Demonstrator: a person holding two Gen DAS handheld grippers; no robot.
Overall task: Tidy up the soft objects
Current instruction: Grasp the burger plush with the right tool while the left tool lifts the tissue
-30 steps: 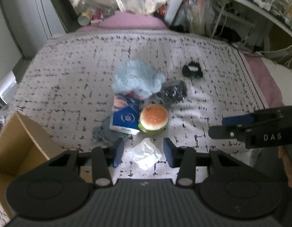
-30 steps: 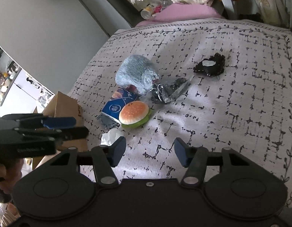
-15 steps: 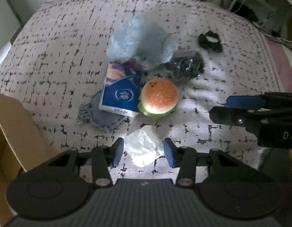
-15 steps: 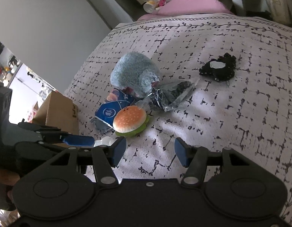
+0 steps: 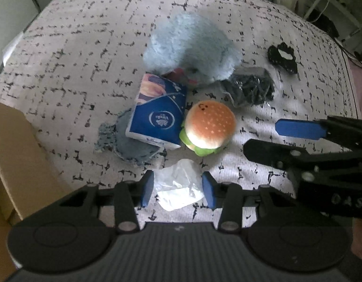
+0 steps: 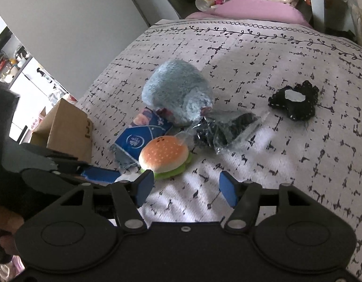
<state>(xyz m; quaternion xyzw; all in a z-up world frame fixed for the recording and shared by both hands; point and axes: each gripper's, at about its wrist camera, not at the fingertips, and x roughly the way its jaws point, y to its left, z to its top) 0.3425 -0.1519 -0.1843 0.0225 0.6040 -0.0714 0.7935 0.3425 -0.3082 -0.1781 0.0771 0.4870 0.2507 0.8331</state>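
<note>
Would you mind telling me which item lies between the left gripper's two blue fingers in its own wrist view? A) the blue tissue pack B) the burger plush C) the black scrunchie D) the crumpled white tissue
D: in the left wrist view the crumpled white tissue sits between the pads of the left gripper, while the burger plush lies farther ahead on the bedspread.

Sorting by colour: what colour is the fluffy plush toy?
Light blue plush toy, clearest in the left wrist view.

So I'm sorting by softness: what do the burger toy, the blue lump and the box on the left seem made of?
Burger toy: smooth matte foam or plush, apparently.
Blue lump: fluffy, long-pile plush.
Box: plain brown cardboard, matte with a stiff, straight edge.
</note>
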